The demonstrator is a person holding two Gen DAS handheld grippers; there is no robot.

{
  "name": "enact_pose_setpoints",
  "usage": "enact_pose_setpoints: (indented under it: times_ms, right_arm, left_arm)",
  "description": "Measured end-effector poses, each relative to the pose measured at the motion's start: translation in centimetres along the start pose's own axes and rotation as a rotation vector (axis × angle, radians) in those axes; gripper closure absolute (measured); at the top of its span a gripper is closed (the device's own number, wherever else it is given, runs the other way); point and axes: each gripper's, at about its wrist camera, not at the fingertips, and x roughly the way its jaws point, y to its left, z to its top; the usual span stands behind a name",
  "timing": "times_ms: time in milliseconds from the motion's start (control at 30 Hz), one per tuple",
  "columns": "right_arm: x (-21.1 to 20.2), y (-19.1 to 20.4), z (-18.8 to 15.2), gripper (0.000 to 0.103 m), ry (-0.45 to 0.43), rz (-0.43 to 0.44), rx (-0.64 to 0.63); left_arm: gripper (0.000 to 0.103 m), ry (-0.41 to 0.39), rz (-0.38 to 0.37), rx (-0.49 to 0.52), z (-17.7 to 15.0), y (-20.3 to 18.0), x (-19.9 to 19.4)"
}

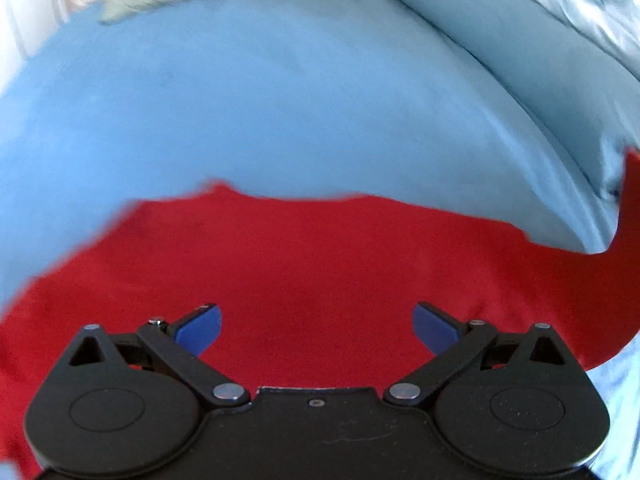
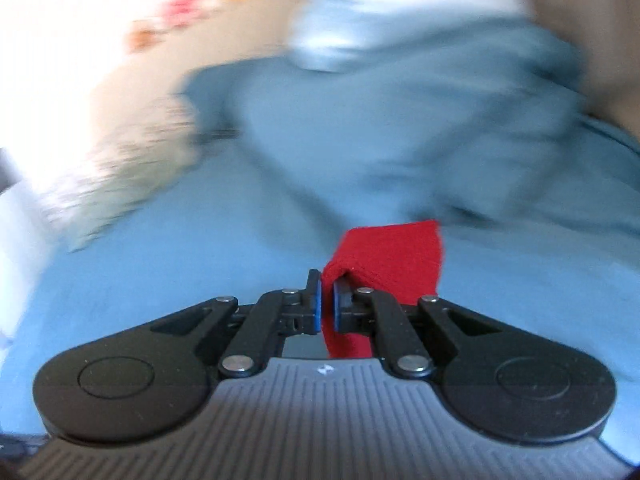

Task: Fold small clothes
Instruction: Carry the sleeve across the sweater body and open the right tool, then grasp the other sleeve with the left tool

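Two tools, split roles: our right tool [image 2: 326, 304] is clamped on an edge of the red garment [image 1: 304, 276], likely to carry it over for a fold; our left tool [image 1: 316, 326] hovers wide open, empty, above the cloth spread on the blue bed sheet [image 1: 260, 112].

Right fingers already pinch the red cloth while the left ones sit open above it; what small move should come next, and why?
Probably lower the left gripper and close it on the red garment spread just beneath it. The right gripper already clamps a folded edge, so a second hold would let both lift and fold it.
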Motion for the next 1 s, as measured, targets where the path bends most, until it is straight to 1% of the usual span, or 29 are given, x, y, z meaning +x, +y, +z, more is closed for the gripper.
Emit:
enact_pose_setpoints:
  times_ms: [67,133,167,233,267,300,367,433,467,533,600,700,800,833,867,933,1000]
  right_arm:
    - [0.6,5.6,-1.2,0.082,0.01,0.113,-0.075]
    - [1.7,11.0,-3.8,0.082,0.046,0.207,-0.147]
    - [2.3,13.3,-5.4,0.082,0.068,0.24,-0.186]
    - [3.7,17.4,-9.7,0.082,0.133,0.298,-0.253]
    - [4.5,18.9,-11.9,0.082,0.172,0.317,-0.29]
    - [5.2,20.5,-14.6,0.082,0.214,0.318,-0.351]
    - [6.0,22.4,-18.8,0.082,0.268,0.317,-0.459]
    - [5.9,23.0,-21.5,0.082,0.301,0.319,-0.517]
    - [5.6,23.3,-22.5,0.082,0.309,0.323,-0.541]
    - [4.5,23.7,-23.6,0.082,0.304,0.332,-0.591]
    - [3.3,24.0,-24.5,0.082,0.29,0.358,-0.679]
    - [3.2,24.0,-25.9,0.082,0.33,0.408,-0.759]
    - [2.4,23.4,-26.7,0.076,0.341,0.424,-0.788]
    - [2.7,23.5,-26.1,0.069,0.35,0.427,-0.778]
    - [2.4,23.2,-25.8,0.064,0.353,0.425,-0.761]
    - [2.2,22.5,-24.6,0.034,0.339,0.392,-0.727]
    - [1.3,21.1,-23.5,0.022,0.322,0.357,-0.705]
  left_arm:
    - [0.0,-0.032,0.043,-0.009,-0.5,3.2,-1.6]
    - [0.0,-0.044,0.059,-0.046,-1.4,6.6,-2.6]
    - [0.0,-0.044,0.063,-0.078,-2.0,8.6,-3.0]
    - [0.0,-0.041,0.078,-0.139,-3.3,11.5,-3.4]
    - [0.0,-0.037,0.089,-0.172,-4.2,13.1,-3.5]
    - [0.0,-0.029,0.097,-0.199,-5.2,14.6,-3.6]
    - [0.0,-0.011,0.075,-0.226,-7.2,16.4,-3.7]
    - [0.0,-0.005,0.062,-0.238,-8.7,17.3,-4.1]
    - [0.0,-0.005,0.05,-0.236,-8.9,17.4,-4.2]
    - [0.0,-0.006,0.028,-0.224,-8.9,17.2,-4.4]
    - [0.0,-0.003,0.02,-0.217,-8.1,17.3,-3.8]
    - [0.0,-0.011,0.003,-0.224,-7.6,17.4,-3.5]
    - [0.0,-0.012,-0.026,-0.223,-7.3,16.7,-3.5]
    - [0.0,-0.01,-0.039,-0.214,-7.1,16.2,-3.5]
    - [0.0,-0.009,-0.049,-0.203,-7.0,16.0,-3.4]
    - [0.0,0.001,-0.068,-0.167,-6.7,14.7,-3.1]
    - [0.0,0.024,-0.085,-0.138,-6.6,13.2,-2.5]
